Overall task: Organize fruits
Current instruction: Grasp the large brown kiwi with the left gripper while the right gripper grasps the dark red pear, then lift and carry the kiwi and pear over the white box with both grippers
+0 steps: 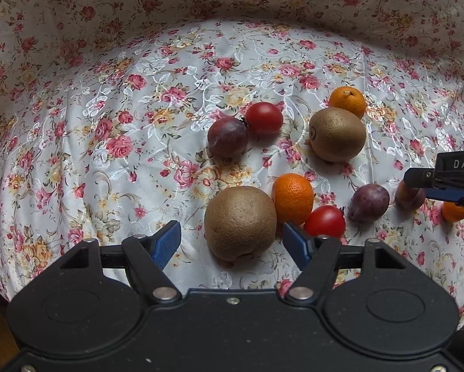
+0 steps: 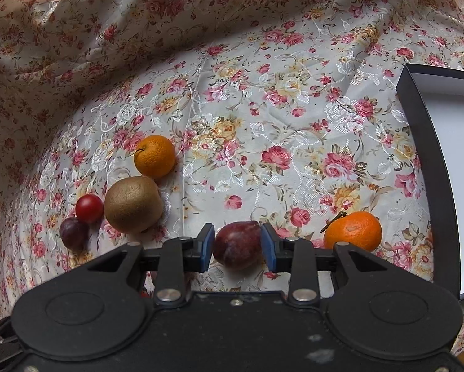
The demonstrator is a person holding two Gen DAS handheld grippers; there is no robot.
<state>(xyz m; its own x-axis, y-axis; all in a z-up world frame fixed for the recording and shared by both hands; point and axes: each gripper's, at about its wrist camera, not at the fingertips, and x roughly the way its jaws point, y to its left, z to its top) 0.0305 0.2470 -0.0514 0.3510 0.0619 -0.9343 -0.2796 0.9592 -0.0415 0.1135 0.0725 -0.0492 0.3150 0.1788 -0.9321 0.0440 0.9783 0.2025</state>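
Fruit lies on a flowered cloth. In the left wrist view my left gripper (image 1: 232, 238) stands open around a brown kiwi (image 1: 240, 221), with a gap at each blue pad. Beside the kiwi are a mandarin (image 1: 292, 198), a red tomato (image 1: 324, 221) and a purple plum (image 1: 369, 202). In the right wrist view my right gripper (image 2: 238, 241) is shut on a dark red plum (image 2: 236, 245) that rests on the cloth, both pads against its sides. A stemmed mandarin (image 2: 352, 231) lies just to its right.
Farther back lie a second kiwi (image 1: 337, 135), mandarin (image 1: 347, 100), tomato (image 1: 263, 117) and plum (image 1: 227, 136). A black box (image 2: 417, 124) with a white inside stands at the right. The cloth rises in folds behind the fruit.
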